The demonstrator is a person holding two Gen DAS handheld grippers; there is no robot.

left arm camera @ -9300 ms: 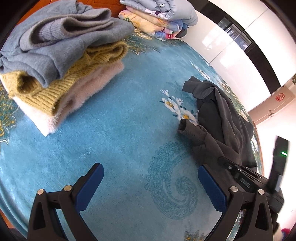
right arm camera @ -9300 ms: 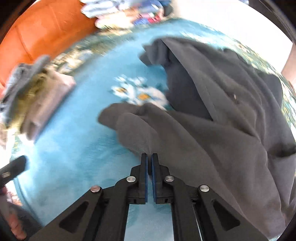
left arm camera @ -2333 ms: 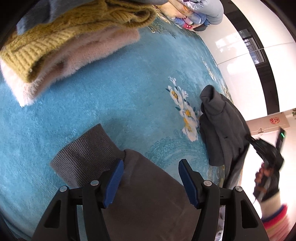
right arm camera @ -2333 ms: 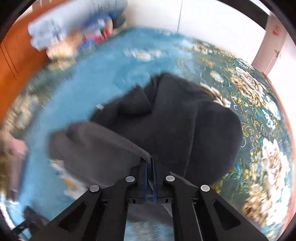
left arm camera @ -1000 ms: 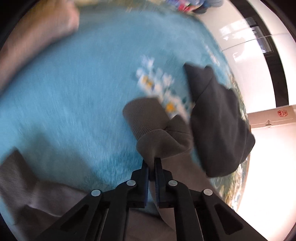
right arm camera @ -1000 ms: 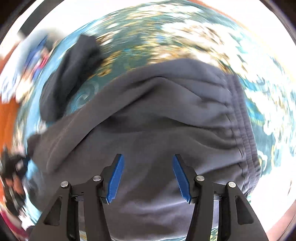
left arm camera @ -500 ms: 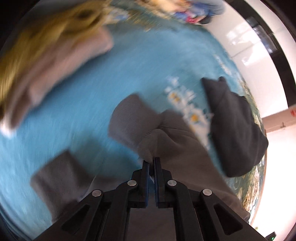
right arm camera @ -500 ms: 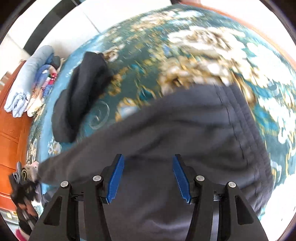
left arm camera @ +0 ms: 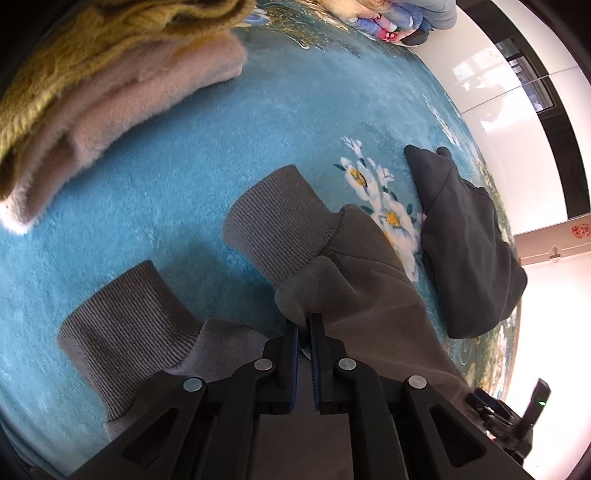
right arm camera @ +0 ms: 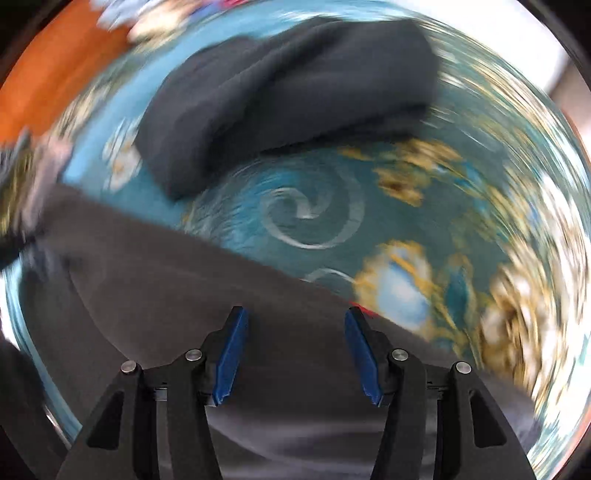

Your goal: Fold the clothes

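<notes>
Grey sweatpants (left arm camera: 362, 295) lie on the blue carpet, two ribbed cuffs (left arm camera: 280, 225) pointing away from me. My left gripper (left arm camera: 303, 326) is shut on a fold of the right pant leg just behind its cuff. The other cuff (left arm camera: 122, 325) lies flat at the lower left. In the blurred right wrist view my right gripper (right arm camera: 293, 332) is open and empty over the grey sweatpants (right arm camera: 184, 288). A separate dark grey garment (left arm camera: 469, 240) lies crumpled to the right; it also shows in the right wrist view (right arm camera: 280, 85).
A stack of folded knitwear, mustard over pink (left arm camera: 110, 81), sits at the upper left. A pile of folded bedding (left arm camera: 388, 18) lies at the far edge by the white wall. The other gripper (left arm camera: 517, 417) shows at the lower right.
My left gripper stays shut on the pant leg and has settled lower with both cuffs laid out. My right gripper, open, has swung fast across the pants toward the dark garment.
</notes>
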